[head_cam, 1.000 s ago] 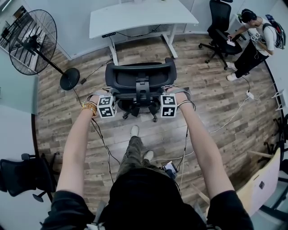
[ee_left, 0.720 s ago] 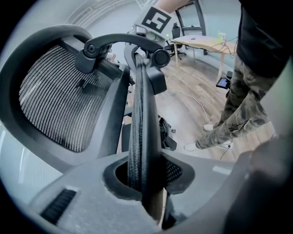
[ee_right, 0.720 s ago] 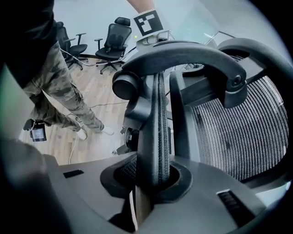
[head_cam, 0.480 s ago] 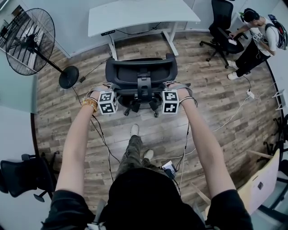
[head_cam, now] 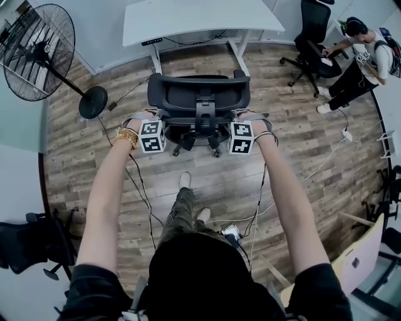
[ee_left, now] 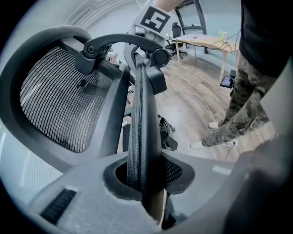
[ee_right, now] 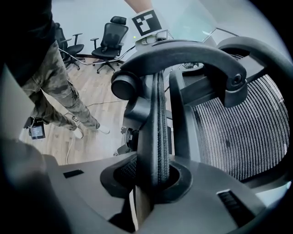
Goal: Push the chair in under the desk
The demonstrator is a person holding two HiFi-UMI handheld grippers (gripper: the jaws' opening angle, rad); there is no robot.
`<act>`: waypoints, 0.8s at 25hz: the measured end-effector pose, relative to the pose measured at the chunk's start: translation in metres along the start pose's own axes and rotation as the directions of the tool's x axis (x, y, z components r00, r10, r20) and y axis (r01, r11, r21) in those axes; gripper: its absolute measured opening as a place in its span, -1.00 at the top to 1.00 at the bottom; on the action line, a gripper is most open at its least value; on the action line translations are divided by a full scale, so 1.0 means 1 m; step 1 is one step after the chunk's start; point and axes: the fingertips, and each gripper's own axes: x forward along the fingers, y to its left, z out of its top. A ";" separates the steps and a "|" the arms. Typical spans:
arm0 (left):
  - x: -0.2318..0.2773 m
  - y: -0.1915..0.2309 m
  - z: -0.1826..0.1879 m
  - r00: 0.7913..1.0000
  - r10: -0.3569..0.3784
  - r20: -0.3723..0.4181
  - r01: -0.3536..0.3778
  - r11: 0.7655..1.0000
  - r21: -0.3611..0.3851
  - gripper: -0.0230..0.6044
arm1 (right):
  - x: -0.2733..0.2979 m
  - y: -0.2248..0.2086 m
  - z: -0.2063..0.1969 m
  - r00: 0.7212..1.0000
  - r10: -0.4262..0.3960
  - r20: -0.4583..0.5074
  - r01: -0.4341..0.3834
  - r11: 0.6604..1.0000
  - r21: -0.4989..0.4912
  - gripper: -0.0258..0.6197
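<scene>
Left gripper (ee_left: 145, 183) is clamped on the left end of the backrest rim of the black mesh office chair (head_cam: 198, 100). Right gripper (ee_right: 153, 183) is clamped on the right end of the same rim. In both gripper views the thin mesh-covered rim sits straight between the pads, which press on it. We hold both grippers angled down with our arms out straight. The marker cubes are level with each other, one on either side of the chair's back post.

Wood floor (head_cam: 301, 157) fills the head view. White desk (head_cam: 200, 19) is at the top by the wall, with two legs showing. The chair stands in front of the desk, lined up between its legs, with its back toward us. A strip of bare floor shows between the chair and the desk edge, so it's not under the desk yet.

Pedestal fan (head_cam: 34, 53) stands left of the desk, its round base near the chair's left side. A person (head_cam: 360, 63) at top right bends over a second office chair (head_cam: 310, 34), well apart from ours. Another black chair (head_cam: 28, 241) sits at the lower left edge. Cables (head_cam: 141, 194) trail across the floor by our feet. A small screen device (head_cam: 230, 232) shows by our right leg.
</scene>
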 end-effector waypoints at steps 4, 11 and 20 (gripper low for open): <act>0.005 0.015 -0.003 1.000 0.018 0.001 -0.018 1.000 0.012 0.66 | 0.007 -0.012 -0.006 1.000 0.006 -0.011 -0.006 1.000 0.007 0.70; 0.014 0.040 -0.013 0.999 0.043 0.005 -0.043 0.998 0.039 0.66 | 0.018 -0.032 -0.007 1.000 0.000 -0.019 0.000 1.000 0.016 0.70; 0.023 0.049 -0.021 1.000 0.029 0.008 -0.029 0.999 0.043 0.67 | 0.027 -0.043 -0.008 1.000 0.004 -0.023 -0.003 1.000 0.029 0.70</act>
